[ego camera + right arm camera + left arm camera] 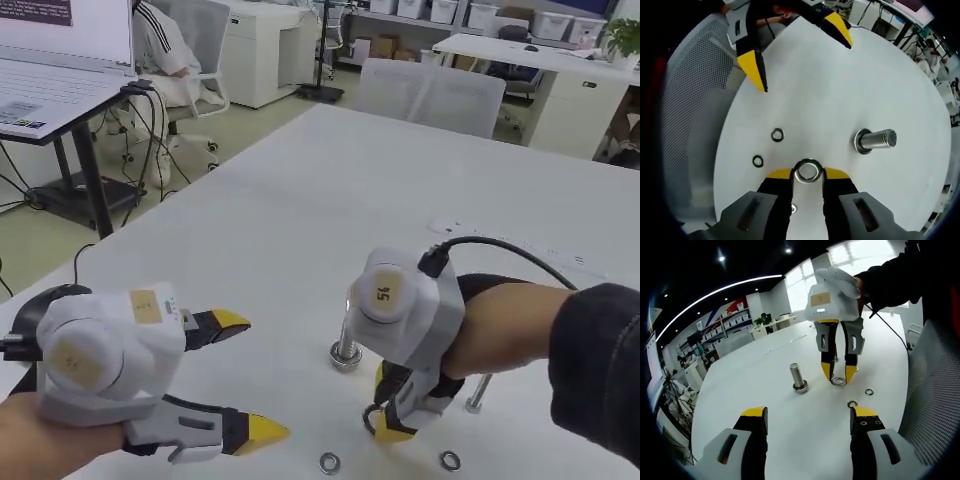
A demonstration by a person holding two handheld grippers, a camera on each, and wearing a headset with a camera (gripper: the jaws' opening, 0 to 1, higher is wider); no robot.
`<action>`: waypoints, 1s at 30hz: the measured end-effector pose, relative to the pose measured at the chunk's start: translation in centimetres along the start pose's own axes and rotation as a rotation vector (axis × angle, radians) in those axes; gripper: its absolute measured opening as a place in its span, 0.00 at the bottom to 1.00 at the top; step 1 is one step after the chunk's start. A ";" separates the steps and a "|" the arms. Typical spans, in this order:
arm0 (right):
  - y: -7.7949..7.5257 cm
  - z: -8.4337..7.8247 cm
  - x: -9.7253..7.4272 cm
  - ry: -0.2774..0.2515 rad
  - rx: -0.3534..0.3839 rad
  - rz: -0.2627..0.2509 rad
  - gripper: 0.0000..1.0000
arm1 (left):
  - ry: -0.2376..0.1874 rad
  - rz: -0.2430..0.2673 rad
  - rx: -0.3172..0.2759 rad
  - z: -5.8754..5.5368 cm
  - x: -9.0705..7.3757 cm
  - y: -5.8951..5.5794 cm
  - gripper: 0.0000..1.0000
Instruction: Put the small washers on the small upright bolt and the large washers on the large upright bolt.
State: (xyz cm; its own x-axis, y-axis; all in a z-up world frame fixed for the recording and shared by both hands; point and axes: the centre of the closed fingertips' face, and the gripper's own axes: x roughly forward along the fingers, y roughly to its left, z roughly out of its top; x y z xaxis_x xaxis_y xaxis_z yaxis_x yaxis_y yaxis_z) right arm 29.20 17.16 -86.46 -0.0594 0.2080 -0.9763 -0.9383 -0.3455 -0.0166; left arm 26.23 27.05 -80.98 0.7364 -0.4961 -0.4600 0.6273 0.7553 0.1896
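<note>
Two small washers (777, 134) lie on the table (840, 90) while the right gripper (838, 374), pointed down, pinches a large washer (808, 170) near the large bolt (875, 140); the left gripper (809, 412) hangs open, apart, likely to leave room.

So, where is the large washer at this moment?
In the right gripper view, the large washer lies on the table between the yellow tips of the right gripper, with the large upright bolt to its right.
</note>
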 end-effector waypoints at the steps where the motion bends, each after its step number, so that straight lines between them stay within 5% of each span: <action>1: -0.1 -0.1 -0.1 0.001 0.000 -0.002 0.23 | 0.000 0.000 0.000 0.0 0.0 0.0 0.66; 30: -3.2 0.2 -5.8 -0.026 -0.002 -0.098 0.23 | -0.009 -0.011 0.003 0.3 0.2 -0.2 0.66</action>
State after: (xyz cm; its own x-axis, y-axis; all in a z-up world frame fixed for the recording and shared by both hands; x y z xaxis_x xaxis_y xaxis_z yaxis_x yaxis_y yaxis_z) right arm 32.45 17.20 -80.69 0.0238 0.2650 -0.9640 -0.9394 -0.3239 -0.1122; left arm 26.33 26.64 -80.92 0.7316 -0.5080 -0.4545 0.6360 0.7487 0.1869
